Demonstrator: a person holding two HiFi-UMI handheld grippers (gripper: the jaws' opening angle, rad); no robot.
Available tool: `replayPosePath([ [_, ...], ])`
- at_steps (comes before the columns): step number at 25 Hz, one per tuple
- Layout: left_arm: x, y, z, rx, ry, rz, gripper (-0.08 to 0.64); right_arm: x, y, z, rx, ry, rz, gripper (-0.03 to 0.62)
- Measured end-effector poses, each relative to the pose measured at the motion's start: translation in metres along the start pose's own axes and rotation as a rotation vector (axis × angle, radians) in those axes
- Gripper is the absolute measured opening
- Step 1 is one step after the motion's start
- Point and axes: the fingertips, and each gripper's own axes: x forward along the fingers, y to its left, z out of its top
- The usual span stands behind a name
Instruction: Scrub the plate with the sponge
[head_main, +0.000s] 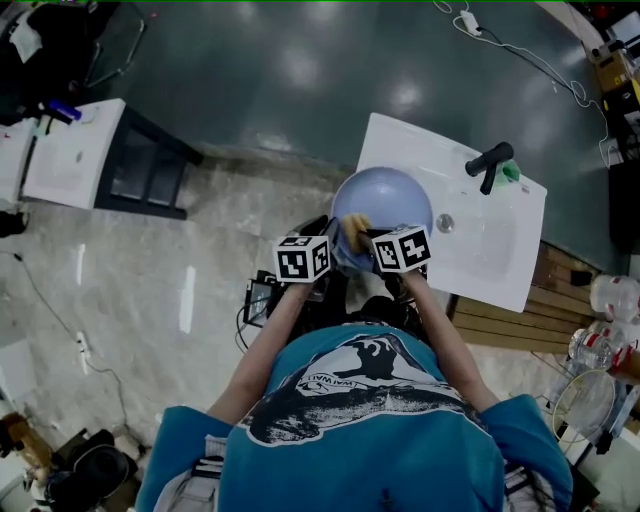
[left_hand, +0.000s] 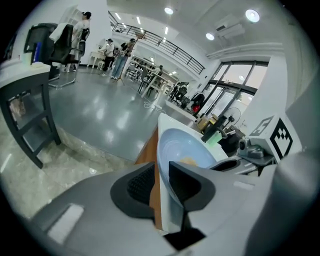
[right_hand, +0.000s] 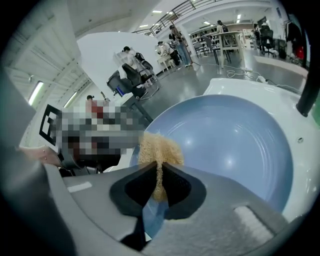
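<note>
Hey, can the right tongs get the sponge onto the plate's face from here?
Probably yes. The right tongs grip the sponge right at the plate's near rim, and its hollow face opens towards them with nothing in between.

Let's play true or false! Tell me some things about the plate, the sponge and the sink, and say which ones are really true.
1. The right gripper is pinching a tan sponge. True.
2. The plate is bright red. False: it is pale blue.
3. The plate's rim stands between the left gripper's jaws. True.
4. The faucet is white. False: the faucet is black, and it is the sink that is white.
</note>
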Motion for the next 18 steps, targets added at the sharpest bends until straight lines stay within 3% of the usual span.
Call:
replayPosePath([
  [6,-0.017,-0.009,0.018,0.067,-0.106,-0.010,0.110,-0.022,-0.003,0.009,-0.010,-0.091,0.013,0.031],
  [12,-0.032,-0.035,0.030,0.082,-0.215,-0.094,0.100,-0.060,0.001,0.020,-0.009,-0.208,0.037,0.031],
  [18,-0.051,-0.080,0.048,0.215,-0.291,-0.156,0.100,-0.107,0.003,0.022,-0.010,-0.326,0.050,0.031],
])
